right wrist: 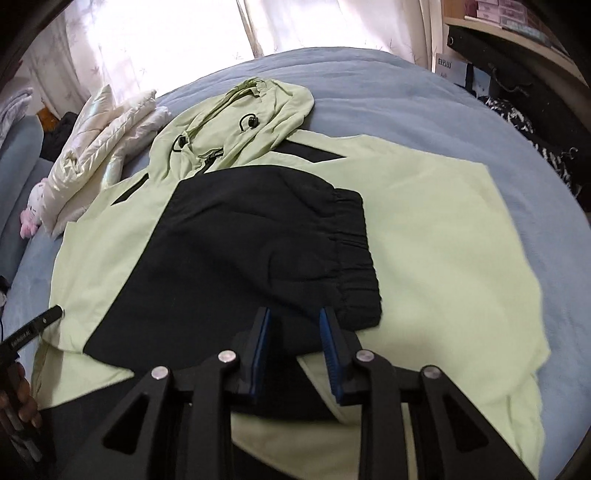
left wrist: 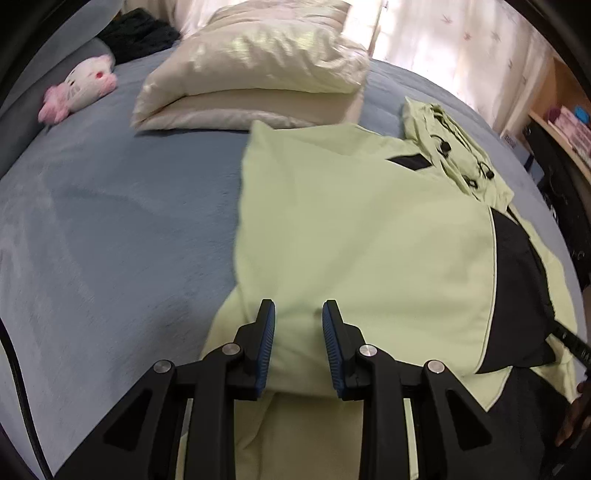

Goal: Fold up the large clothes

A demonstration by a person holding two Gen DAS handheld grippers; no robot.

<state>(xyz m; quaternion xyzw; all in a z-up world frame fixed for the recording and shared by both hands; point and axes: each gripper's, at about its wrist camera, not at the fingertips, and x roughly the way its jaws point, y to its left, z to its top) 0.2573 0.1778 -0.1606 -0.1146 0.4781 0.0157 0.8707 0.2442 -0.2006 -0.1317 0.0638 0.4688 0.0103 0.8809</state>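
Note:
A pale green hooded jacket with black panels lies spread on the blue bed, hood toward the window. A black sleeve with an elastic cuff is folded across its middle. My left gripper is open and empty just above the jacket's near left part. My right gripper is open and empty over the near edge of the black sleeve. The left gripper's body shows at the left edge of the right wrist view.
A cream folded quilt and a pink-and-white plush toy lie at the far side of the blue bed. Dark clothing lies behind them. A shelf with boxes stands right of the bed. Curtains hang behind.

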